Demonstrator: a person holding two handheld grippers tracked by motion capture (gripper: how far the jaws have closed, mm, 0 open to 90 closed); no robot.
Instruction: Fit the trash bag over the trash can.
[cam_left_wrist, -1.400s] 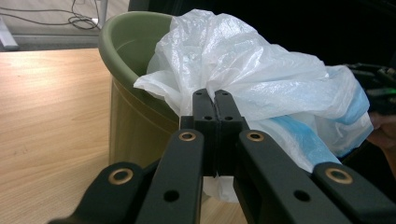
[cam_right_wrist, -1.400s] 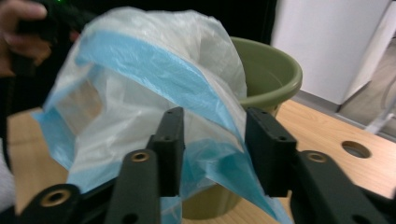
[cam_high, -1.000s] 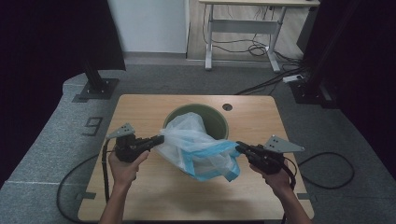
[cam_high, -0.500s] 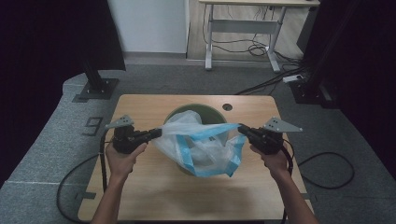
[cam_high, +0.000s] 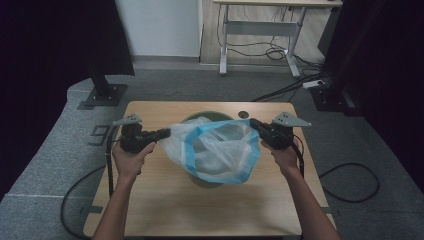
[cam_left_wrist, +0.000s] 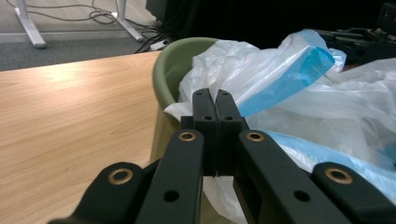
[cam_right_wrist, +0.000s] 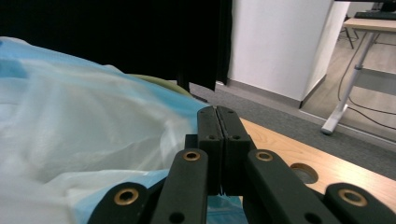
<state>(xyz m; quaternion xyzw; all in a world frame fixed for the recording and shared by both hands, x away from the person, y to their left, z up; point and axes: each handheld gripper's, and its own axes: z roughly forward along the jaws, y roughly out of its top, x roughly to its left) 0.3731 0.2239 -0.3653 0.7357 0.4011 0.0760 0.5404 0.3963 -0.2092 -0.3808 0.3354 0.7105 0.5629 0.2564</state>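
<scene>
One green bin (cam_high: 206, 179), one clear blue-edged plastic bag (cam_high: 215, 150), two grippers, all on one wooden tabletop (cam_high: 165, 200); bag spread open over the bin at mid-tabletop; left gripper (cam_high: 165, 133) fingers (cam_left_wrist: 205, 116) pressed together, clamping the bag's left edge; right gripper (cam_high: 253, 124) fingers (cam_right_wrist: 209, 126) together, clamping its right edge.

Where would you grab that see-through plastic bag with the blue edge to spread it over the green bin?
By its blue rim, pinched at opposite sides, as the left gripper and right gripper do on the clear blue-rimmed plastic bag over the round green bin: thin film needs a folded edge.
</scene>
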